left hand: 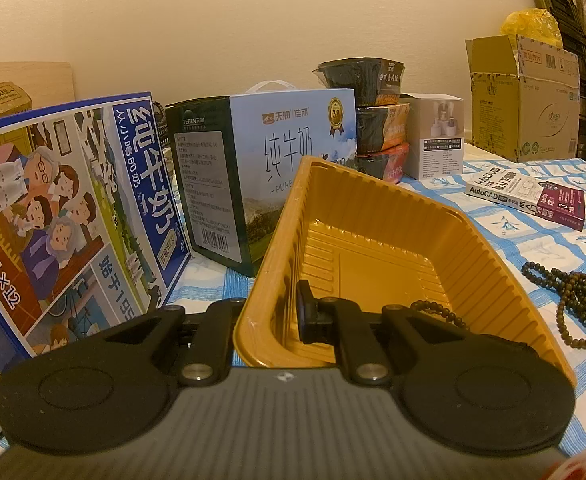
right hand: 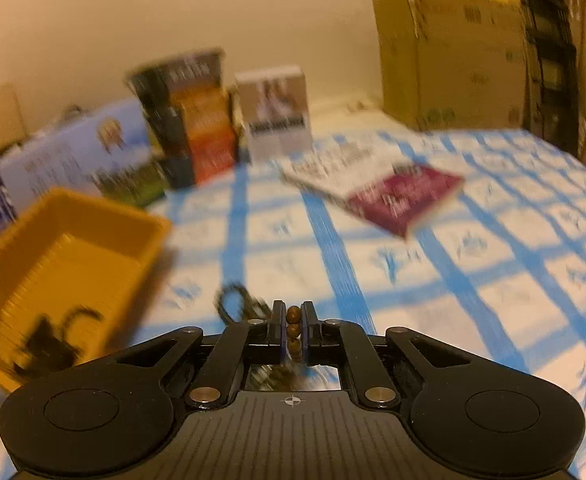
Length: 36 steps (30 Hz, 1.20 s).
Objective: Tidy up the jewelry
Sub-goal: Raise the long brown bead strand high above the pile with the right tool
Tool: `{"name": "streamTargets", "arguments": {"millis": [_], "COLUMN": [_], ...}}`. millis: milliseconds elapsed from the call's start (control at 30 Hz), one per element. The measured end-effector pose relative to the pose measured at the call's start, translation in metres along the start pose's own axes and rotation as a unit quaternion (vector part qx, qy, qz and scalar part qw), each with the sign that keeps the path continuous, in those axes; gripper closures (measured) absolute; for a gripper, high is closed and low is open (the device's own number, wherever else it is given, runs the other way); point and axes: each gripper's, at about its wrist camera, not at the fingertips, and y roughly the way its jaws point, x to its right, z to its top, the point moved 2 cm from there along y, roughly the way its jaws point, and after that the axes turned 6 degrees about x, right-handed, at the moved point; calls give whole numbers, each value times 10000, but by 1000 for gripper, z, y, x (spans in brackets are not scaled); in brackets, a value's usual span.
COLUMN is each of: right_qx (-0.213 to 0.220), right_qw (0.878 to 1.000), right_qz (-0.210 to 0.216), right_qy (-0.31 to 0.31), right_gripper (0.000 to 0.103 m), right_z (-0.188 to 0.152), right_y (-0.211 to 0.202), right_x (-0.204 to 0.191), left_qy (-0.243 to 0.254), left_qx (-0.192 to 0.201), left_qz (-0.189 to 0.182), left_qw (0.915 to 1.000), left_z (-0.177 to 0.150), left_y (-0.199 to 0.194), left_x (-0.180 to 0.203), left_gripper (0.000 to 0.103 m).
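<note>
Right gripper pinches bead strand by few beads, left gripper clamps yellow tray wall; strand may slip or snag tray rim.

"AutoCAD" on book, "200mL×12" on blue milk carton, "TERUN" on green-sided milk box

We look from the left wrist camera forward along the left gripper, very near the yellow tray that fills the view ahead, with milk cartons behind it. From the right wrist camera we look over the right gripper, tilted down on the checked tablecloth. Both views share tray, book and cardboard box.
</note>
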Motion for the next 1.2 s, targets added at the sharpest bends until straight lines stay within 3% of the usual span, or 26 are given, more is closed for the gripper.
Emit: {"name": "streamTargets", "arguments": {"millis": [367, 1200], "right_qx": [852, 1069], "right_qw": [9944, 9889], "right_qz": [620, 937], "right_qy": [-67, -439], "right_gripper": [96, 96], "right_z": [69, 106], "right_y": [-55, -97], "right_x": [-30, -60], "left_qy": [7, 5], "left_qx": [23, 53], "left_qz": [-23, -48], "left_qw": [10000, 10000], "left_z": [2, 2], "left_y": [-1, -4], "left_x": [2, 4], "left_gripper": [92, 92]}}
